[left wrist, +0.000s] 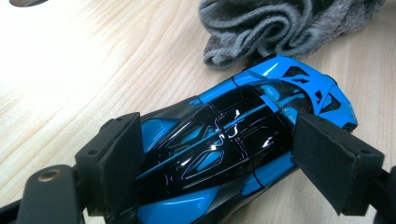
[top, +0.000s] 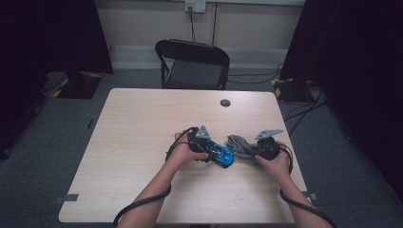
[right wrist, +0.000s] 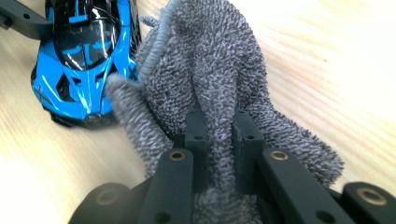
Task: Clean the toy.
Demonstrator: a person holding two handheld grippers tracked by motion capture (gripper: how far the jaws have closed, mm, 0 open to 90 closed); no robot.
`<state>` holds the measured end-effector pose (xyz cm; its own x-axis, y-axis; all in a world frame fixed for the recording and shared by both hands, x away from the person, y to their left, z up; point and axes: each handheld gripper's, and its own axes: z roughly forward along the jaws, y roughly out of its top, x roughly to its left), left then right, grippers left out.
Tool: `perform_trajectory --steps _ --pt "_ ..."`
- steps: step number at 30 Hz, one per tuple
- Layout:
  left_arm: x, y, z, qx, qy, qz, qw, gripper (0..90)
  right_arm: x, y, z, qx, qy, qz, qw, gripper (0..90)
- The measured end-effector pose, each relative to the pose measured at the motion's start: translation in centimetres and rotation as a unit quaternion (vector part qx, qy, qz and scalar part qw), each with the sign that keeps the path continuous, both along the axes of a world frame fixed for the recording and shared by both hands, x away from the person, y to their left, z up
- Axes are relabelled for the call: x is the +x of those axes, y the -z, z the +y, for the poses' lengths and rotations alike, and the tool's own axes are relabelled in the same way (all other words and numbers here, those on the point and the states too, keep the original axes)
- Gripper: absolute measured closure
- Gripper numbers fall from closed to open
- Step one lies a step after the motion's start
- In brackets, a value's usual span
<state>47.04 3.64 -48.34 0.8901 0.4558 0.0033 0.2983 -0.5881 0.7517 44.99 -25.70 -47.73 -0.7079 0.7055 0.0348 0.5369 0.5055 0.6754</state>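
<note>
Gripping a glossy blue toy car point(left wrist: 243, 135), left fingers point(left wrist: 119, 158); right fingers point(right wrist: 198, 135) pinch fluffy grey cloth point(right wrist: 210, 70)

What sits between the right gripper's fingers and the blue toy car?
Grey terry cloth. In the right gripper view it runs from the right gripper, pinched there, up to the blue toy car and touches its nose; no bare table between.

Left hand-held gripper point(left wrist: 215, 154) straddles a blue and black toy car point(left wrist: 233, 144), one black pad point(left wrist: 119, 163) on each flank, pads touching or nearly touching the body. Car lies flat on the light wood worktop point(left wrist: 84, 70), nose pointing up and right. Crumpled grey towel point(left wrist: 280, 25) sits at the top edge, touching the car's far end. Dark round hole point(left wrist: 25, 2) in the worktop at the top left corner.
</note>
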Motion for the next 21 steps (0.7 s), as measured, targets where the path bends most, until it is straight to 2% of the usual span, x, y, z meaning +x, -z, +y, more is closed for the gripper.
perform_trajectory --steps 9,14,21 --pt "-0.1 0.0 0.0 -0.002 -0.002 -0.001 1.0000 16.5 -0.6 -0.2 -1.6 0.004 0.008 0.004 1.0000 79.9" --pt "0.0 0.0 -0.1 -0.003 -0.003 0.002 1.0000 16.0 -0.8 -0.7 -2.6 0.018 0.019 -0.001 0.9997 79.9" --pt "0.2 -0.5 -0.1 0.002 -0.006 0.024 0.9997 16.1 -0.4 -2.0 -3.1 0.024 0.024 -0.009 0.9994 79.9"
